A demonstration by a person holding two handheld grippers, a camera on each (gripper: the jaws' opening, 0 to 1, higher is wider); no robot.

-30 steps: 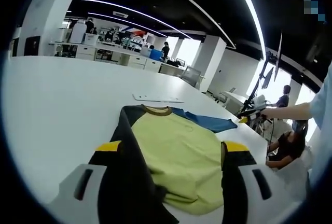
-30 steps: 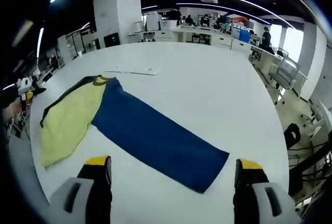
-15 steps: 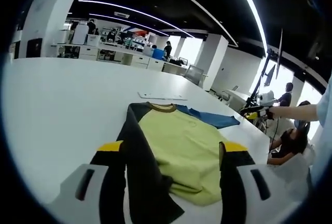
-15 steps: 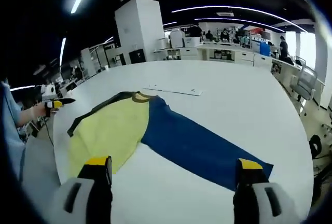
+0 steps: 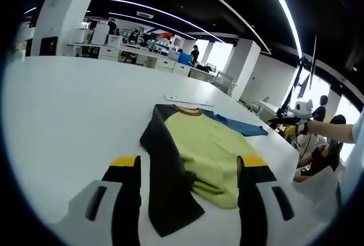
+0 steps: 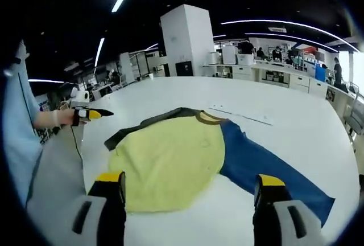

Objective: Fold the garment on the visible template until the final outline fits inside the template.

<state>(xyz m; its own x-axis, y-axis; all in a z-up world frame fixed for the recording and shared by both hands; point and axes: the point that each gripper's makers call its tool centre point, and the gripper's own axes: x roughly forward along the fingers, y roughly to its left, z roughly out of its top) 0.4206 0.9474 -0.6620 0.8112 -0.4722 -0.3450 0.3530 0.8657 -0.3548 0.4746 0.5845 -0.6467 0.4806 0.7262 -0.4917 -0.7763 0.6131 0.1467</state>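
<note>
Both grippers are held wide apart and empty above the white table (image 5: pixel 68 109): the left gripper (image 5: pixel 187 186) over the shirt's near hem, the right gripper (image 6: pixel 187 200) just short of its yellow front. One long-sleeved shirt (image 6: pixel 176 158) is spread flat on the table. Its full blue sleeve (image 6: pixel 267 169) is laid out in the right gripper view, while the dark sleeve (image 5: pixel 165 183) is seen up close in the left gripper view. One thin flat strip (image 5: pixel 189 100) lies beyond the collar.
</note>
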